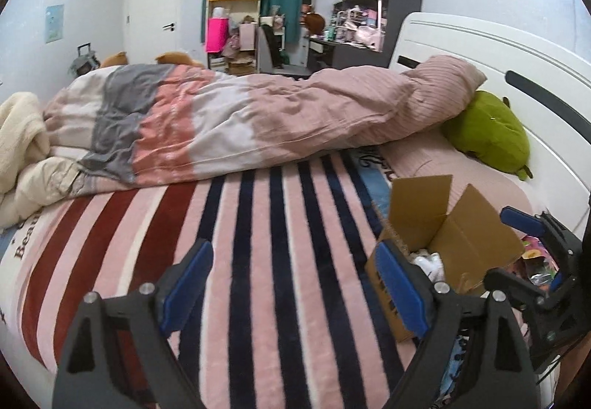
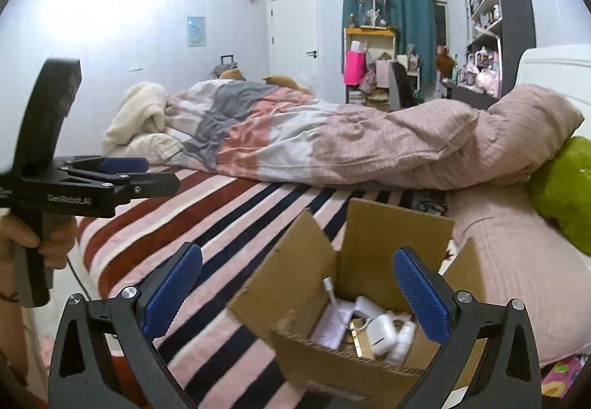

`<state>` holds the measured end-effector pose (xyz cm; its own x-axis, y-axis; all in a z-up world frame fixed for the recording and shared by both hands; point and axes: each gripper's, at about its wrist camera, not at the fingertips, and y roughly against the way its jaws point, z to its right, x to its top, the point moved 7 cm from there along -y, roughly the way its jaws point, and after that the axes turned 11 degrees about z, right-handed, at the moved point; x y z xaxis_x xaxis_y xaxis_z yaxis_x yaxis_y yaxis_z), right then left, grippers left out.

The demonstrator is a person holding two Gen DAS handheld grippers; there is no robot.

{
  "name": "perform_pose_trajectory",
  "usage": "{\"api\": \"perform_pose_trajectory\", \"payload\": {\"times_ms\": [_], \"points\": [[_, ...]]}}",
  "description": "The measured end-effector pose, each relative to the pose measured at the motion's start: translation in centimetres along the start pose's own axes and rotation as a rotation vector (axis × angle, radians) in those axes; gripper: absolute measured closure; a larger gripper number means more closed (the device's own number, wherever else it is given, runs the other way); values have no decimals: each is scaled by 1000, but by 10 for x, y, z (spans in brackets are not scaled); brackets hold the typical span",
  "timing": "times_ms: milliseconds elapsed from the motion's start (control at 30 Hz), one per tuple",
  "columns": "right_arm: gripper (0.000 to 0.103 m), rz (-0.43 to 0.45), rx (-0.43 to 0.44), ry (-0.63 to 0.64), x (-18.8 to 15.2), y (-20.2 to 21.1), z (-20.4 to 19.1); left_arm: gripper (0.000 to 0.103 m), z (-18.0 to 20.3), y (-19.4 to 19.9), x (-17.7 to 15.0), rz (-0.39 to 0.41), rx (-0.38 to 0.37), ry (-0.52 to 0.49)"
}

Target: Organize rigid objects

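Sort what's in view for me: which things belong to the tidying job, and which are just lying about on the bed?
Job:
- cardboard box, flaps open
- small white and pink items inside it
- left gripper, open, empty
- right gripper, open above the box

Lying about:
- duvet
- striped blanket
- green plush
- cream throw

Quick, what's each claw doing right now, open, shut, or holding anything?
Left claw: open, empty, over the striped blanket.
Right claw: open, empty, above the cardboard box.
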<state>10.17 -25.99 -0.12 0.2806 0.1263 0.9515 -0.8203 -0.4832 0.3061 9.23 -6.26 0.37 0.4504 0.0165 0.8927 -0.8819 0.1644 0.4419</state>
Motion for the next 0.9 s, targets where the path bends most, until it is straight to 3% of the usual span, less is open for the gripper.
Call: {"api": "perform_pose_trajectory", "payload": {"times_ms": [900], "points": [[0, -18, -19, -28, -5, 0, -4, 16, -2, 7, -4, -1, 16, -6]]}}
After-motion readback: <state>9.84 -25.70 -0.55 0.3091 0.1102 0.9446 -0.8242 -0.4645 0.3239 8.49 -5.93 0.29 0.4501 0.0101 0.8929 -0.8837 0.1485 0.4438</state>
